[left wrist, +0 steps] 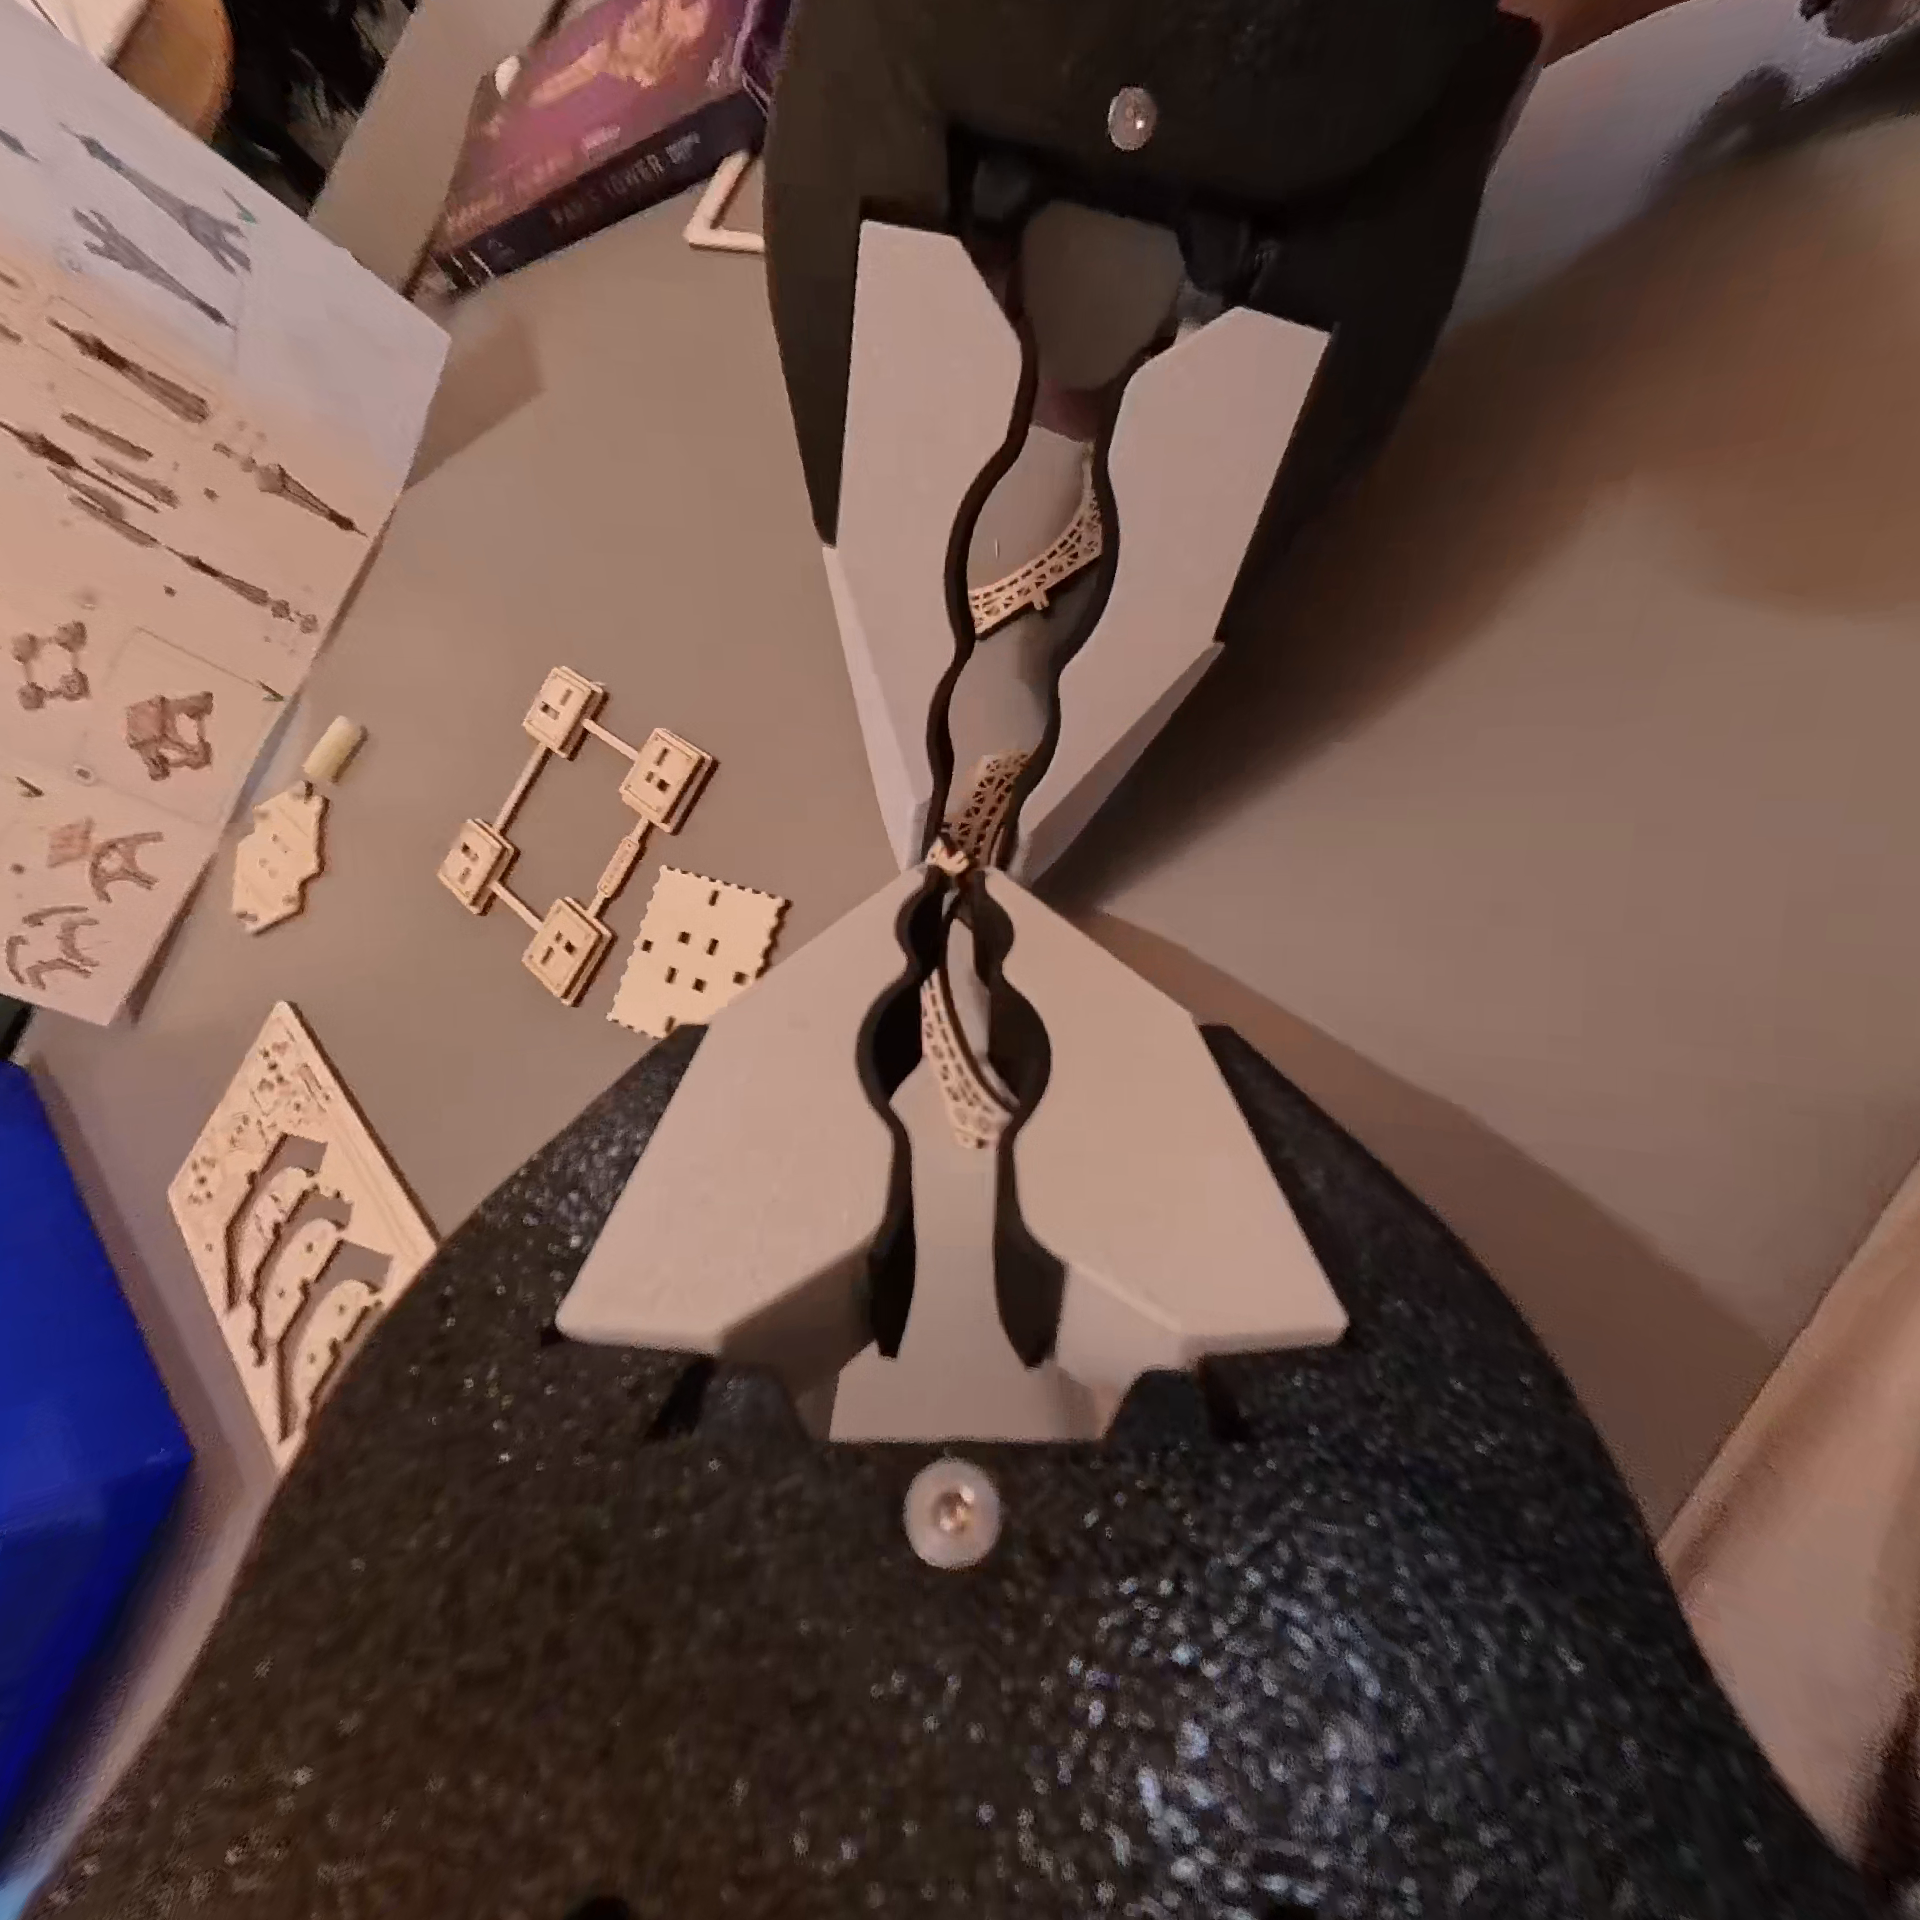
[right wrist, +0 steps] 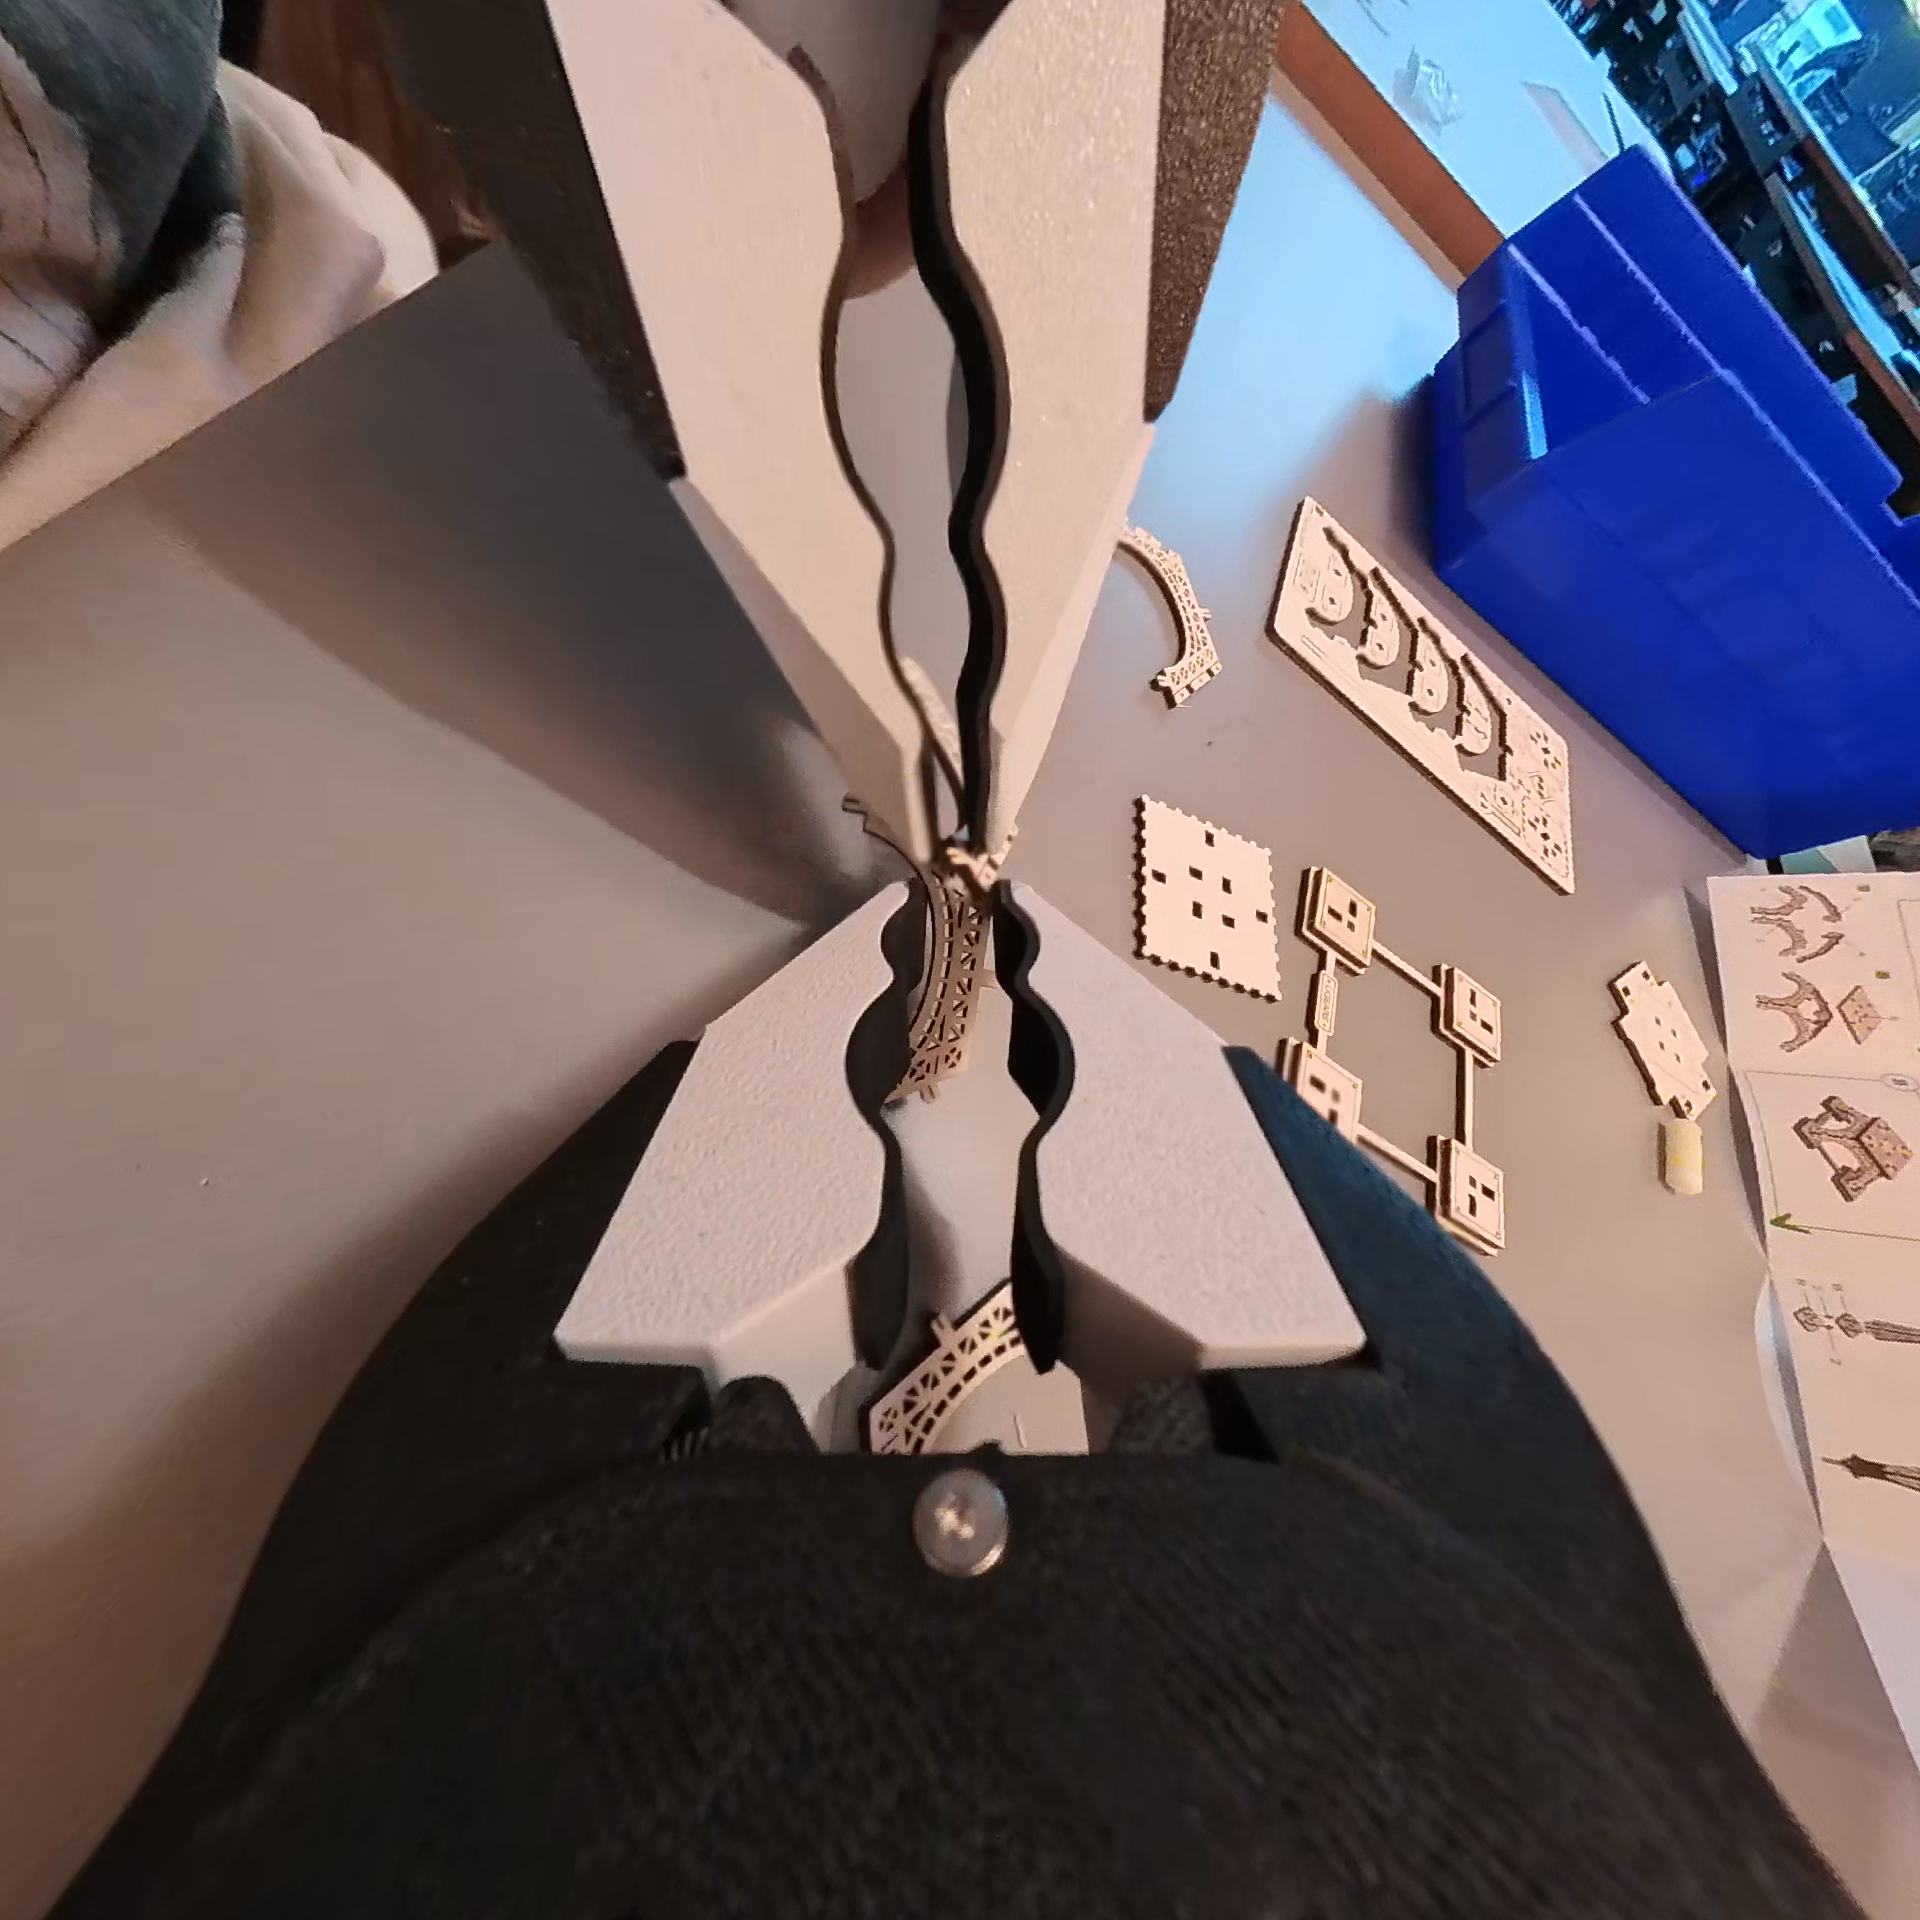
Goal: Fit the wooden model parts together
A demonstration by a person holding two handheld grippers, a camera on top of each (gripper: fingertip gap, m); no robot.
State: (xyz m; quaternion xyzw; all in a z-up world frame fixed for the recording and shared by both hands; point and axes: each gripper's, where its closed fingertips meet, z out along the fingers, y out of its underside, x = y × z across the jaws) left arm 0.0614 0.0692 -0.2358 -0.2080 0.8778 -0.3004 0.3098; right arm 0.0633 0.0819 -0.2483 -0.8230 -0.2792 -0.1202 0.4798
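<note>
My two grippers face each other tip to tip above the grey table (left wrist: 1455, 831). My left gripper (left wrist: 951, 902) is shut on a curved wooden lattice arch (left wrist: 961, 1060). My right gripper (right wrist: 956, 902) is shut on a second lattice arch (right wrist: 940, 997), whose other end shows near its base (right wrist: 935, 1371). In the left wrist view the right gripper (left wrist: 971, 844) comes in from above with its arch (left wrist: 1039, 582). The left gripper (right wrist: 961, 821) hangs from the top of the right wrist view. The arch ends meet between the fingertips; whether they interlock is hidden.
On the table lie a square frame with corner blocks (left wrist: 577, 847) (right wrist: 1397, 1049), a slotted square plate (left wrist: 696, 951) (right wrist: 1205, 899), an octagonal piece (left wrist: 275, 862), a small cream peg (left wrist: 335, 748), a punched-out parts sheet (right wrist: 1423, 696), a loose arch (right wrist: 1179, 613), instruction sheets (left wrist: 135, 571) and a blue bin (right wrist: 1683, 520). Left and right tips are no more than a few centimetres apart.
</note>
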